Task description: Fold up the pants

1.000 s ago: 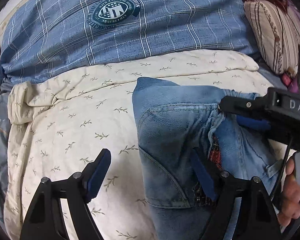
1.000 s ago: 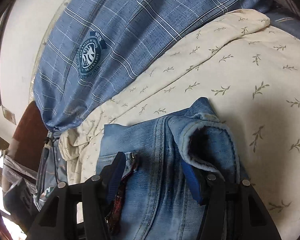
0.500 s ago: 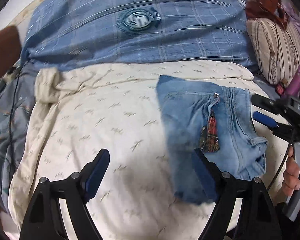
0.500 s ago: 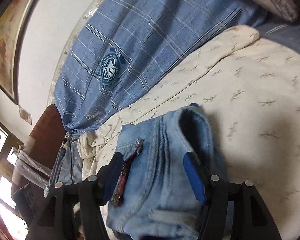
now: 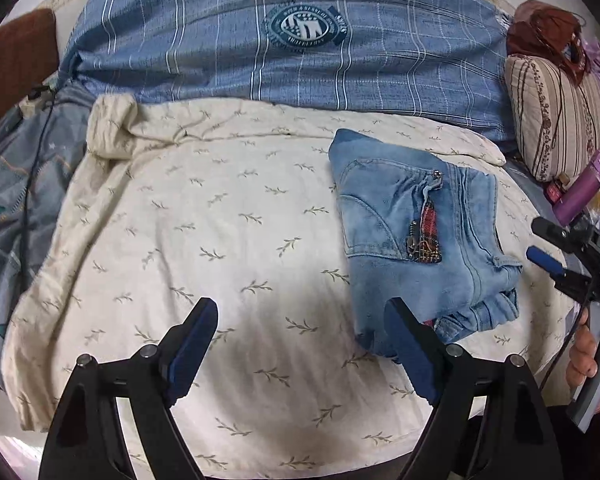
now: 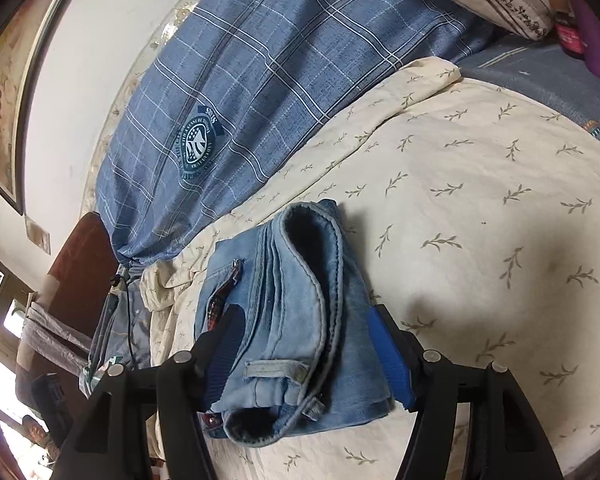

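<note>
On the cream leaf-print sheet [image 5: 228, 240], the folded pants [image 5: 416, 240] lay as a compact denim bundle toward the right side of the bed, their long axis running away from the camera toward the blue plaid pillow [image 5: 300, 52]. The left gripper [image 5: 300, 344] hung with jaws spread wide and holding nothing, the bundle just ahead of its right finger rather than between the two. The right gripper [image 6: 304, 352] was nearer, its jaws also parted and empty, the bundle's waistband end seeming to lie between them.
</note>
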